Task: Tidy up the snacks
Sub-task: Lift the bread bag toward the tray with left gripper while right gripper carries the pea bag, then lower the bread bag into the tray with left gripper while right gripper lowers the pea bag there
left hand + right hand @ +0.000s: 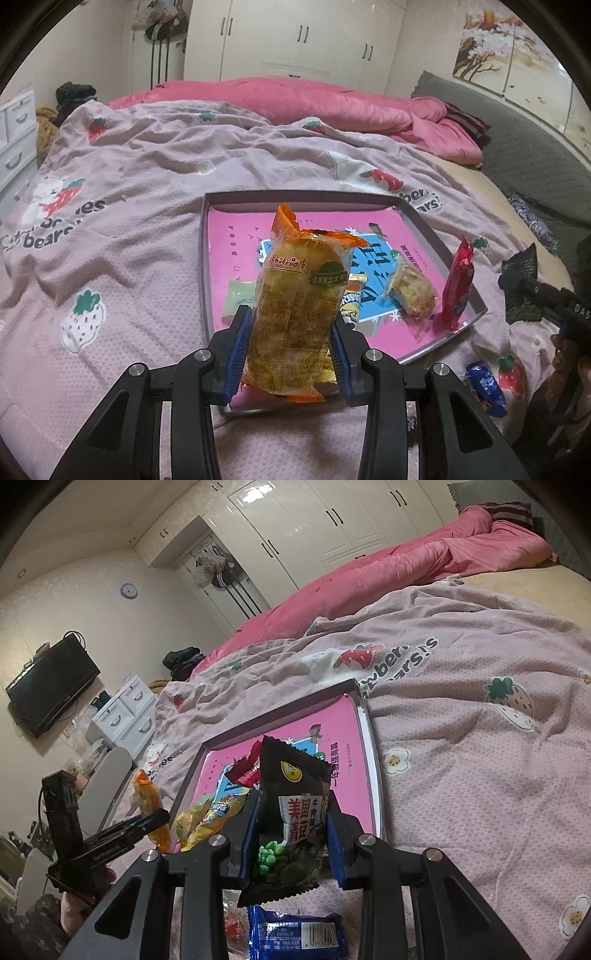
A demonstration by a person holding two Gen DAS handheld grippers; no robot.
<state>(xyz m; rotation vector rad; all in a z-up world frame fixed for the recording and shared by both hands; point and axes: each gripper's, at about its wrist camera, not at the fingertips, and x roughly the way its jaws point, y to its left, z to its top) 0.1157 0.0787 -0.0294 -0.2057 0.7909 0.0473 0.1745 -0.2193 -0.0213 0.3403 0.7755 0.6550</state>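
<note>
Yellow snack pack (pixel 291 314) upright, left gripper (pixel 291 349) clamping

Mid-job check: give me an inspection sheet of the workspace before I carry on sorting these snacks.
Surface: bed under a strawberry-print blanket; pink quilt bunched behind.
Job's things: pink tray on the blanket, holding a red packet, a clear cookie packet and others partly hidden.
Clutter: blue packet on the blanket, outside the tray.
Grippers: left claw shut on an orange-yellow snack bag; right claw shut on a black green-pea packet.
Cables: nothing seen.
Surroundings: white wardrobe, wall TV, white drawers.
</note>
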